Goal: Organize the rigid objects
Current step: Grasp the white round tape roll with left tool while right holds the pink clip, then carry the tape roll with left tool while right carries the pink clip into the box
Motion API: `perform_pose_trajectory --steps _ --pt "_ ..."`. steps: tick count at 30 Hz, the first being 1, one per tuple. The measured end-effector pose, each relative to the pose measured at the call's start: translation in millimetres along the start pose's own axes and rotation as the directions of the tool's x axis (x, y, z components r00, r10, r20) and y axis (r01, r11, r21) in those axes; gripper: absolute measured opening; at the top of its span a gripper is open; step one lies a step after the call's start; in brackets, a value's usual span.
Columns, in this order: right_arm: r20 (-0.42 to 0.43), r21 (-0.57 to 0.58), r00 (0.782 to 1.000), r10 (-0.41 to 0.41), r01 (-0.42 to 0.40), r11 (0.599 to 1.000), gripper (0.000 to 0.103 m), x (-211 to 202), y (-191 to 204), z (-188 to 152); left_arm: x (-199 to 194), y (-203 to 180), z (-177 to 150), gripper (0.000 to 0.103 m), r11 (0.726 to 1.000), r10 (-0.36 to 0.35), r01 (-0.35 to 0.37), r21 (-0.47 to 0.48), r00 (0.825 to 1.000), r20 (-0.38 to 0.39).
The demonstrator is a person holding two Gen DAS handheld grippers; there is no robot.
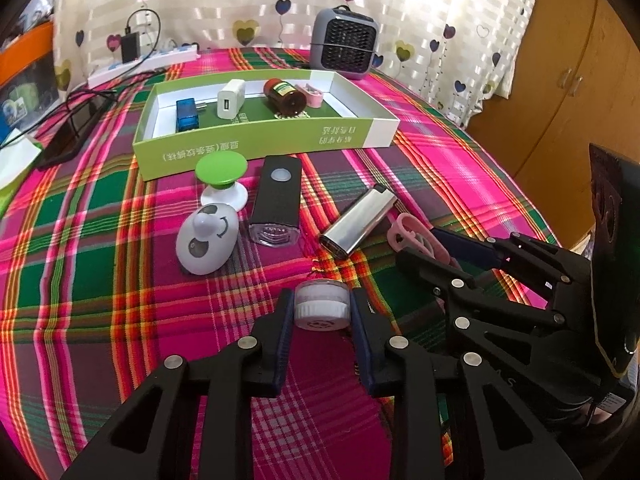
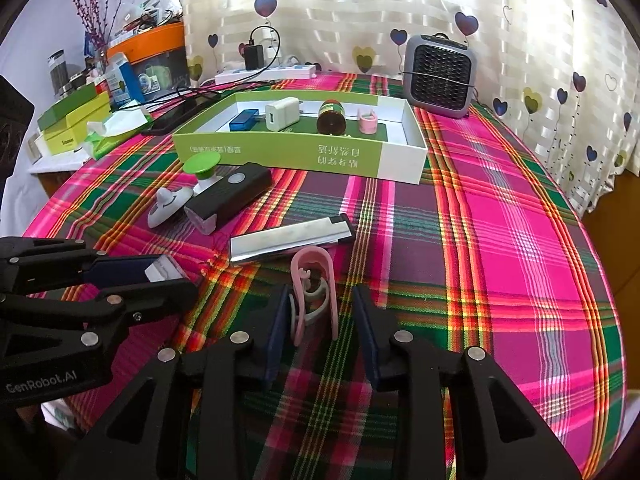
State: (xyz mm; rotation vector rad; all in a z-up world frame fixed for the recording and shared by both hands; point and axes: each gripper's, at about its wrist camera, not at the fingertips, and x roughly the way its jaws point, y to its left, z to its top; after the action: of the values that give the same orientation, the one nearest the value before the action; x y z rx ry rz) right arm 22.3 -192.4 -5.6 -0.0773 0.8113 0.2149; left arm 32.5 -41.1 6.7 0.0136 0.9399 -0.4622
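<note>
A small white jar [image 1: 320, 308] stands on the plaid cloth, and my left gripper [image 1: 322, 312] is shut on its sides. In the right wrist view the same gripper [image 2: 168, 276] shows at the left edge with the jar [image 2: 160, 268] in it. A pink clip [image 2: 314, 296] lies between the fingers of my right gripper [image 2: 320, 320]. Its left pad touches the clip and a gap shows at the right pad, so this gripper is open. The green and white box [image 1: 256, 144] [image 2: 300, 152] behind holds a blue plug, a white charger [image 1: 231, 100], a brown bottle [image 1: 284, 98] and another pink clip.
Loose on the cloth in front of the box lie a green-topped knob [image 1: 221, 168], a white egg-shaped gadget [image 1: 206, 240], a black torch [image 1: 276, 204] and a silver lighter-like case [image 1: 358, 220]. A grey heater [image 1: 344, 42] and a power strip [image 1: 140, 64] stand at the back.
</note>
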Motion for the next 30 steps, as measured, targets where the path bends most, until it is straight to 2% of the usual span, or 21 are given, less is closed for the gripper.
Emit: perform_pose_trajectory --steps 10,30 --pt "0.002 -0.004 1.000 0.004 -0.004 1.000 0.026 -0.3 1.0 0.9 -0.1 0.6 -0.5 0.026 1.000 -0.003 0.003 -0.005 1.000 0.002" --pt "0.009 0.006 1.000 0.005 -0.006 1.000 0.024 -0.8 1.1 1.2 -4.7 2.3 0.3 0.026 1.000 0.002 -0.002 -0.006 1.000 0.015"
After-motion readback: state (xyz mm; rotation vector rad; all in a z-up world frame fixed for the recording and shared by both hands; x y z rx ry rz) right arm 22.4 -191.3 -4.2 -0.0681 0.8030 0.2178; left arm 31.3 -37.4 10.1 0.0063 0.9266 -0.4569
